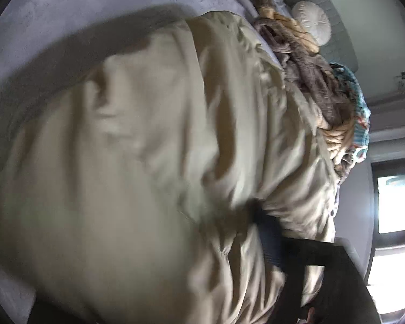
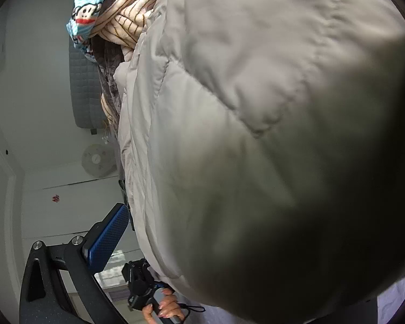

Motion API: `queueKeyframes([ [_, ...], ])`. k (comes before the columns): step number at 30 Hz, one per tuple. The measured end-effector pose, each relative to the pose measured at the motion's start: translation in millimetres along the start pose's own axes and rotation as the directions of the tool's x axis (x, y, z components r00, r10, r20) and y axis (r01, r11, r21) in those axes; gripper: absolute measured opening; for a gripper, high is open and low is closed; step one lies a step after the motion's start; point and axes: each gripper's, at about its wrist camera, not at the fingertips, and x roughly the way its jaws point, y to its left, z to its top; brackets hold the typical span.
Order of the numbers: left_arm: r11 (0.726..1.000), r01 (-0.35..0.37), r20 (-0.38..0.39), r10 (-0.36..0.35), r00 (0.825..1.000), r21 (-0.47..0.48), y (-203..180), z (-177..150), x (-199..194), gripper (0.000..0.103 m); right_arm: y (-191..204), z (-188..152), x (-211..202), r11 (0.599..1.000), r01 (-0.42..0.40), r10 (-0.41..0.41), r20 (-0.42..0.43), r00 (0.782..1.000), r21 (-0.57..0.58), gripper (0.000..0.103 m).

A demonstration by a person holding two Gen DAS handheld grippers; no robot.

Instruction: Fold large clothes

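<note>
**Puffer jacket lifted between two grippers, both views half smothered**

In the left wrist view, the lavender bedspread (image 1: 67,27) fills the far left. Over it billows the beige puffer jacket (image 1: 148,148), blurred and very close to the lens. Right of centre, one blue-padded finger of the left gripper (image 1: 267,240) presses into the fabric; its partner is buried, so the jaws appear clamped on a fold of the jacket. Further right, a heap of other clothes (image 1: 310,81) lies on the bed beside a round white cushion (image 1: 313,21).

In the right wrist view, a monkey-print garment (image 2: 86,8) sits at upper left. Below it, one blue finger pad (image 2: 108,237) of the right gripper stands clear against the wall, and the person's hand (image 2: 162,310) holds the other gripper's handle. The jacket (image 2: 256,135) covers everything rightward. Whether the right gripper is grasping it cannot be told, since the second finger is hidden.

Likely risks: the slick, bulky shell could slide out of a shallow pinch, and with both cameras blinded the fold line may land crooked or drag the neighbouring heap along.
</note>
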Motion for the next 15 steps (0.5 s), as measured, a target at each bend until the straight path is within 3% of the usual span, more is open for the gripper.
queueKeyframes([
  [1,1.0,0.003,0.01,-0.003,1.0,0.022,-3.9,0.7,-3.4,0.037,-0.2,0.2,-0.7,1.0,-0.001,0.001,0.002,1.0,0.008,0.101],
  [4,0.989,-0.031,0.054,0.024,0.998,0.145,-24.9,-1.6,-15.5,0.022,-5.3,0.9,-4.8,0.998,0.041,-0.042,0.005,0.999,0.038,0.053],
  [5,0.981,-0.046,0.066,0.034,0.997,0.19,-32.4,-3.5,-20.4,0.021,-6.6,0.7,-6.5,0.998,0.033,-0.034,0.008,0.999,0.045,0.042],
  [7,0.962,-0.07,0.089,0.048,0.995,0.265,-46.2,-6.9,-29.6,0.018,-3.2,-1.0,-12.3,0.999,0.017,-0.017,0.017,1.0,0.029,0.031],
  [10,0.937,-0.082,0.113,0.046,0.993,0.339,-60.8,-12.0,-45.0,0.017,5.2,-4.8,-22.2,1.0,-0.004,0.004,0.01,1.0,-0.009,0.024],
  [15,0.913,-0.081,0.096,0.046,0.994,0.399,-68.5,-32.5,-74.5,0.017,15.1,-19.3,-47.8,0.998,-0.014,0.013,-0.017,1.0,-0.061,0.023],
])
